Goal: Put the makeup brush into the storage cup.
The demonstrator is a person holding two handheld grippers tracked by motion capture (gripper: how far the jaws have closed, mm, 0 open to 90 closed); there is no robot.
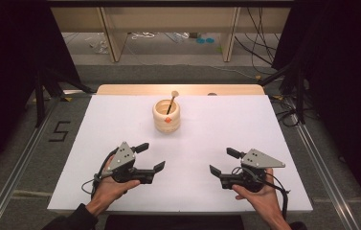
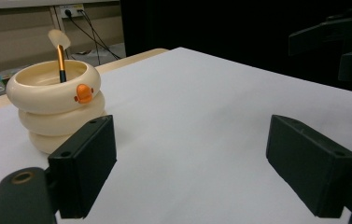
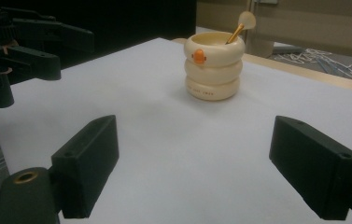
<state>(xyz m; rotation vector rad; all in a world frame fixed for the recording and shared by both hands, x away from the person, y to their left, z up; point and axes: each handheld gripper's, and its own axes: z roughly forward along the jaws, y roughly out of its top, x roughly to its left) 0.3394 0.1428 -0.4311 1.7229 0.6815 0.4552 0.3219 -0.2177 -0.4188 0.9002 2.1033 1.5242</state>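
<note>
Readying both grippers for the brush in the cream holder

From the left: the left gripper (image 1: 145, 157) rests near the table's front edge, jaws spread wide and empty; the ringed holder (image 1: 166, 116) stands well beyond, mid-table, brush (image 1: 171, 101) leaning inside; the right gripper (image 1: 222, 162) sits equally wide and empty. Better to steady the holder with one gripper, then lift the brush straight up.
</note>
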